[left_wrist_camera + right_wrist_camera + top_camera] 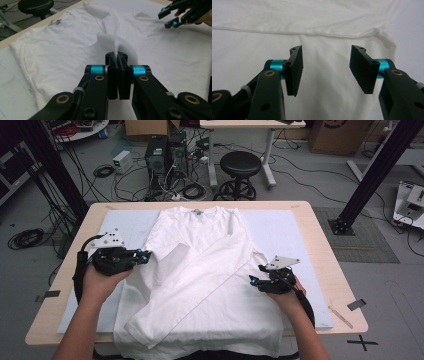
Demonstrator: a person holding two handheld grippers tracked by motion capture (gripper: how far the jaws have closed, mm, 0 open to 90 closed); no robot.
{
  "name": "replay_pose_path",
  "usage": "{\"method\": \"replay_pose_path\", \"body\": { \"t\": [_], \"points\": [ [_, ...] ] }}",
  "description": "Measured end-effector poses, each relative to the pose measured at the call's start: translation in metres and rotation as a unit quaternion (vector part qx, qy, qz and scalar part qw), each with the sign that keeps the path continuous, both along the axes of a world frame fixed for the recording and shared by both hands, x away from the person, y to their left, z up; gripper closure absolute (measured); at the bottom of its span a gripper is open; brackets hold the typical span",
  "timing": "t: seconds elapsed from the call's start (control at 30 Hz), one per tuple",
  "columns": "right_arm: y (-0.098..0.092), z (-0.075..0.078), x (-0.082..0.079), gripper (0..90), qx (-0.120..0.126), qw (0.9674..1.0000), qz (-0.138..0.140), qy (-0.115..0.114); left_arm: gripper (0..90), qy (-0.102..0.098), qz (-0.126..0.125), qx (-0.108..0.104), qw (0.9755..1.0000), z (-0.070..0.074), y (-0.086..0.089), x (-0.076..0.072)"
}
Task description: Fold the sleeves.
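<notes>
Pinching white shirt [75, 45] fold w/ left tongs [117, 56]; right tongs [325, 66] spread, over shirt, nothing between.

Grey floor [300, 175], black stool [240, 165], tangled cables [102, 170], computer towers [156, 152]

The T-shirt [200, 270] is soft white cloth, matt and lightly creased. It lies on a smooth, pale matt sheet [280, 227] over a light wood table [320, 245]. Each claw [325, 67] is matt black plastic with glossy turquoise metal sleeves and brass-coloured rivets.
</notes>
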State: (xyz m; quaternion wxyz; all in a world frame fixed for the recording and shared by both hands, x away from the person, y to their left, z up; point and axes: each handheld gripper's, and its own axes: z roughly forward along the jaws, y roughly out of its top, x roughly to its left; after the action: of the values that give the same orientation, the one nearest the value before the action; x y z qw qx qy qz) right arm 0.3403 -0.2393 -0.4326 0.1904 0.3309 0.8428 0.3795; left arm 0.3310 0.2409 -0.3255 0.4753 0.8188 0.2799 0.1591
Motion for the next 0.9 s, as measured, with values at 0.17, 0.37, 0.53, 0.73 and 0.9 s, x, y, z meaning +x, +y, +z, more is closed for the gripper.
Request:
{"method": "replay_pose_path", "body": {
  "t": [0.17,0.37,0.53,0.73,0.9],
  "points": [
    [-0.001,0.0,0.001,45.4,0.0,1.0,0.001,-0.001,87.7,-0.017,-0.005,-0.01,0.9998,0.011,-0.01,0.002],
    [-0.003,0.0,0.001,45.4,0.002,1.0,0.001,-0.002,87.7,-0.027,-0.013,-0.035,0.9989,0.02,-0.03,0.005],
    [-0.004,0.0,0.002,45.4,0.004,1.0,0.001,-0.002,87.6,-0.019,-0.033,-0.04,0.9985,0.022,-0.053,0.009],
    [-0.004,0.001,0.001,45.4,0.003,1.0,0.001,-0.003,83.9,-0.002,-0.045,-0.055,0.9974,0.01,-0.074,0.013],
    [-0.004,0.002,0.0,45.4,0.004,1.0,0.0,-0.003,67.4,0.009,-0.035,-0.067,0.9971,0.0,-0.075,0.015]
  ]
}}
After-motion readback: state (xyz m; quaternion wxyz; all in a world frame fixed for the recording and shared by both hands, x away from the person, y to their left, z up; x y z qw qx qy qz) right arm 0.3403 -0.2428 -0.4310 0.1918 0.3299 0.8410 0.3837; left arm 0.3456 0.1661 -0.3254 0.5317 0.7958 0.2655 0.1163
